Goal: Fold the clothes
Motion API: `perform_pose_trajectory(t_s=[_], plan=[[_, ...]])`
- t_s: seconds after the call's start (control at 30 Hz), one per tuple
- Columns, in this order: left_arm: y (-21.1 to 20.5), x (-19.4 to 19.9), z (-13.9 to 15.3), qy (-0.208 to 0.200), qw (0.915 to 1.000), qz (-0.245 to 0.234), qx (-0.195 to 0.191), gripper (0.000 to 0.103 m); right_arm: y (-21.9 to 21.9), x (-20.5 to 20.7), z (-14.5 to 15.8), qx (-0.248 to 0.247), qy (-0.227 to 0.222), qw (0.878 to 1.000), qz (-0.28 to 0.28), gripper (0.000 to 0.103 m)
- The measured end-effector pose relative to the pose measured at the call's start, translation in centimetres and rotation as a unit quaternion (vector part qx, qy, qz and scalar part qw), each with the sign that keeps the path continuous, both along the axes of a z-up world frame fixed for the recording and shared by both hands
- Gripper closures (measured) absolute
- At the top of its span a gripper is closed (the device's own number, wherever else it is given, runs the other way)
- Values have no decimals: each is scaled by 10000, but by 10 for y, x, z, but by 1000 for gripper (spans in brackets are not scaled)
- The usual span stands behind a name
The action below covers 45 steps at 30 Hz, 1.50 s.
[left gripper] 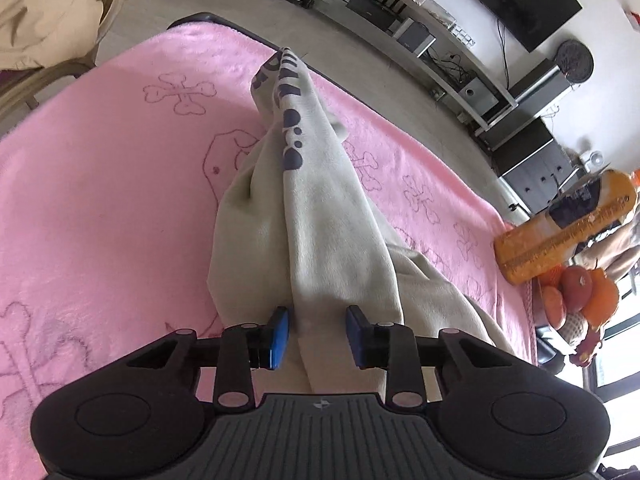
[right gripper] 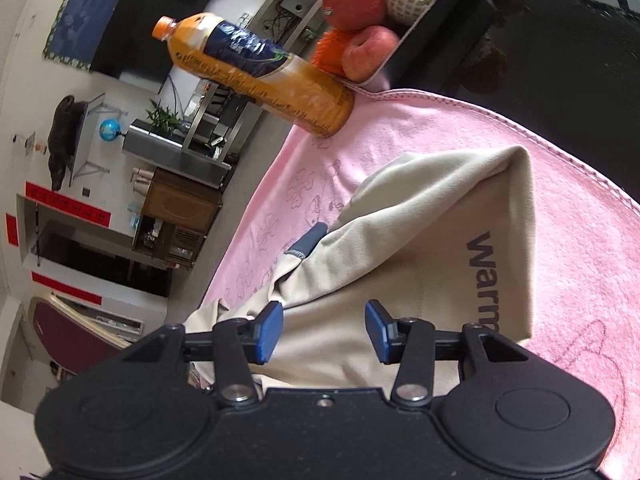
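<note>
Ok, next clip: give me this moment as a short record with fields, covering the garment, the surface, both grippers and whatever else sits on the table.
garment: beige garment with dark lettering, bunched and partly folded, lying on the blanket
surface: pink blanket with outlined bone patterns
left gripper: open, fingers either side of a fabric ridge
right gripper: open, over the cloth
bottle: orange drink bottle at the blanket's edge
fruit: tray of fruit beside the bottle
fold status: not finished
</note>
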<state>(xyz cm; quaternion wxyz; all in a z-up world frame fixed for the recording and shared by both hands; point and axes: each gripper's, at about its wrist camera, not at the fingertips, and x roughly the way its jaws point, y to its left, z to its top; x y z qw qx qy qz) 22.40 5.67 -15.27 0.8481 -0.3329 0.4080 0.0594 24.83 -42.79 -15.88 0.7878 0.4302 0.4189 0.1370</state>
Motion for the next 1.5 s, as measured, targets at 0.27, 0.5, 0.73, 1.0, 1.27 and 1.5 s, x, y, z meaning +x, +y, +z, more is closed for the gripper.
perform_pose_trajectory(t_s=[0.27,0.5,0.73,1.0,1.27,1.5], plan=[[4,-10,6,-168,9998,-19,-91,103,2,2,-1,-151,5,9999,-30,56],[5,-68,68,-554,9972,68,500,103,-12,-13,4,-78,-77,9990,-424,56],[37,-160,98,-610,9948,326,744,103,-19,-51,-1,222,28,9982,-560,56],[41,-186,51,-127,9932,270,1123,72,2,-67,-4,-227,164,9993,-252,52],[53,-178,8,311,9992,228,108,62,-11,-69,-15,-291,249,9981,-484,51],[42,-164,-1,313,9988,145,-352,61,-34,-70,-26,-339,489,9922,-1093,62]])
